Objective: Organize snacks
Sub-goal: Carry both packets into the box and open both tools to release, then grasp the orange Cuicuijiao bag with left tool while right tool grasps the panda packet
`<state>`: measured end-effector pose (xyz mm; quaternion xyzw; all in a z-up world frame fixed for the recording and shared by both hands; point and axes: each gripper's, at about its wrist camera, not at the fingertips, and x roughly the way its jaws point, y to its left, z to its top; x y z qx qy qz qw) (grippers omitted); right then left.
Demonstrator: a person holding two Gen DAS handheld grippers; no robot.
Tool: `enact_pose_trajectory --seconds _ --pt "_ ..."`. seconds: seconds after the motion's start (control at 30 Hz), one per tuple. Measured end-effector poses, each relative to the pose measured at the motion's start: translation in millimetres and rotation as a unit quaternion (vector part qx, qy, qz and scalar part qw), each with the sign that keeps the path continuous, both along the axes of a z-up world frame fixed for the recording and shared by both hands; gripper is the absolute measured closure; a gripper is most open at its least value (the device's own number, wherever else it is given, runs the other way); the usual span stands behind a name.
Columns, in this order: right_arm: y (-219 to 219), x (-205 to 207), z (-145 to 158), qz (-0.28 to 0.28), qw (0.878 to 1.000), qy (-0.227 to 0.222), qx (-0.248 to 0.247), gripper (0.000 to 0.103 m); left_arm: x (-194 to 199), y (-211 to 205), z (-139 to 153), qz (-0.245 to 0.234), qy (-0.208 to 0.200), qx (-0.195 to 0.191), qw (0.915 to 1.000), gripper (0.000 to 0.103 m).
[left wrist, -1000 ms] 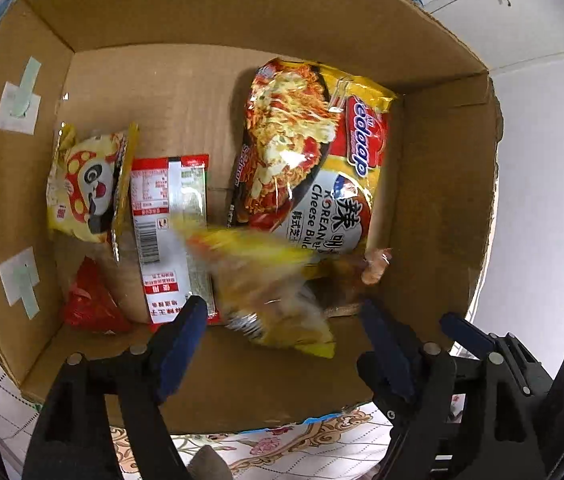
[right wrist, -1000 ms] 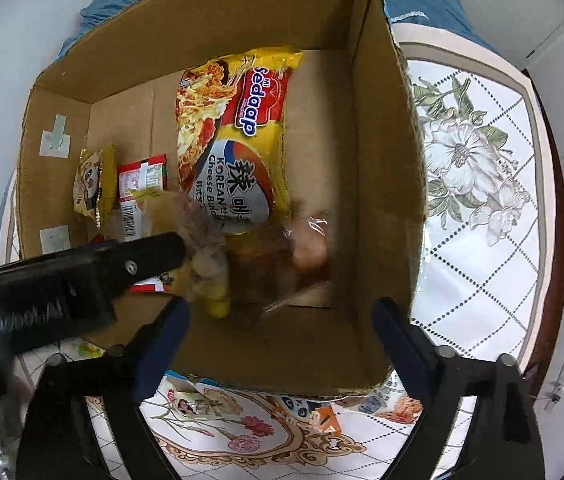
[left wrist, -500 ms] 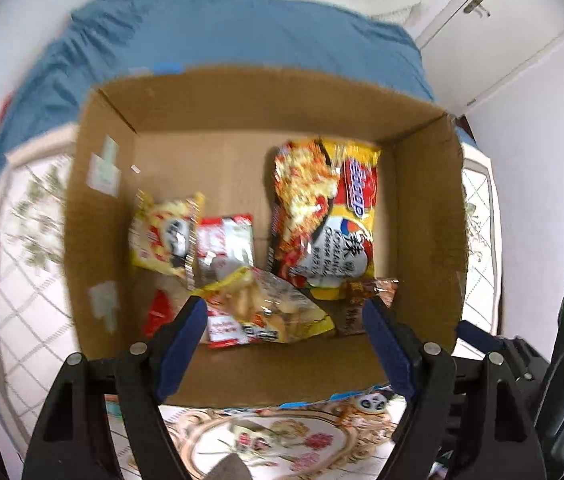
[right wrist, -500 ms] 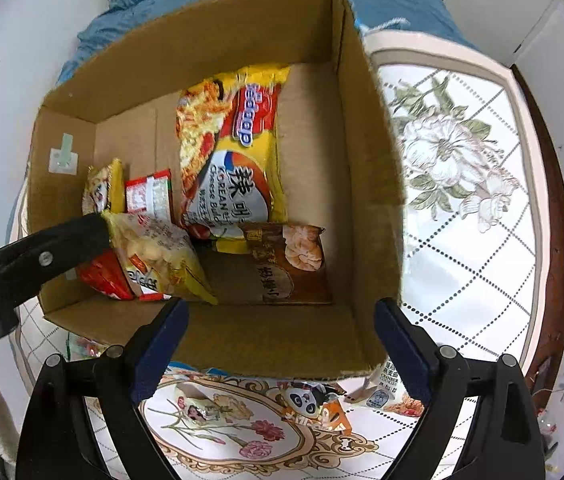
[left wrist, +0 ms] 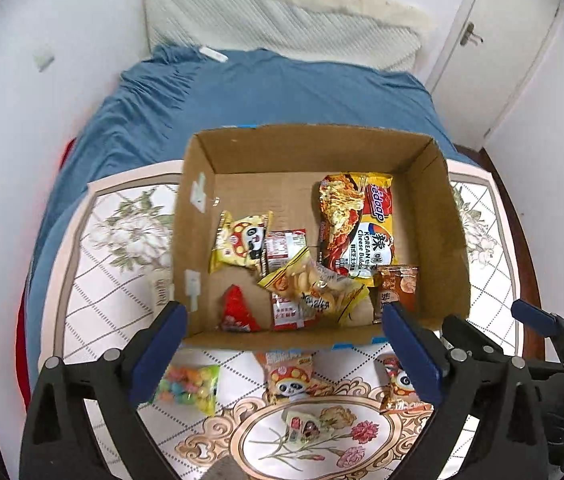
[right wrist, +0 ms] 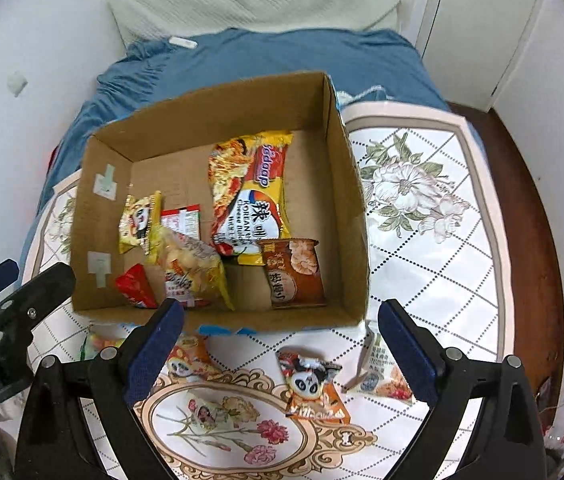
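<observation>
Left tool [left wrist: 282, 344] and right tool [right wrist: 280, 342], jaws just opened wide and empty, above the counter [right wrist: 433, 248]. Cardboard box [right wrist: 345, 216] holds the noodle packet [right wrist: 250, 196], yellow snack bag [left wrist: 313, 288] and brown packet [right wrist: 293, 272]; panda snack [right wrist: 313, 384] lies near, outside.

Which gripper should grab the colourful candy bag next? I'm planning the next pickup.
Left, probably. The left gripper stands open and empty, with the candy bag just beside its left finger; the right gripper hangs nearer the panda packet.
</observation>
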<state>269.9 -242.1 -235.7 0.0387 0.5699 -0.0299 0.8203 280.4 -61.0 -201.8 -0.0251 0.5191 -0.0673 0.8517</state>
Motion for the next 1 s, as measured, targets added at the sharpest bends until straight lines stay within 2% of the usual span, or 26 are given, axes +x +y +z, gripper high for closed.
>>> enact_pose_trajectory --seconds 0.2,0.4,0.6,0.73,0.8,0.9,1.0 --pt "12.3 -31.9 26.4 0.007 0.999 -0.03 -0.008 0.003 -33.1 13.3 26.0 0.015 -0.029 0.009 0.9994 0.003" --pt "19.1 -59.3 49.2 0.007 0.999 -0.045 0.007 0.003 -61.3 21.6 49.8 0.016 -0.055 0.023 0.9981 0.003" --pt "23.5 -77.3 62.0 0.008 0.998 -0.05 0.023 0.003 -87.6 32.2 57.9 0.03 -0.055 0.023 0.9978 0.003" --pt "13.0 -89.2 40.9 -0.012 0.998 -0.015 0.053 0.003 -92.8 40.8 30.2 0.042 -0.011 0.012 0.999 0.003" --pt "0.5 -92.2 16.6 -0.034 0.997 0.017 0.07 0.003 -87.1 44.4 1.6 0.05 0.031 0.004 0.9982 0.003" --pt "-20.2 -93.6 -21.7 -0.07 0.992 0.058 0.09 0.003 -79.7 45.7 -32.4 0.06 0.073 -0.007 0.9955 0.003" --pt "-37.6 -92.6 -61.0 -0.096 0.986 0.095 0.094 0.003 -61.5 45.0 -73.4 0.079 0.124 -0.018 0.989 0.003"
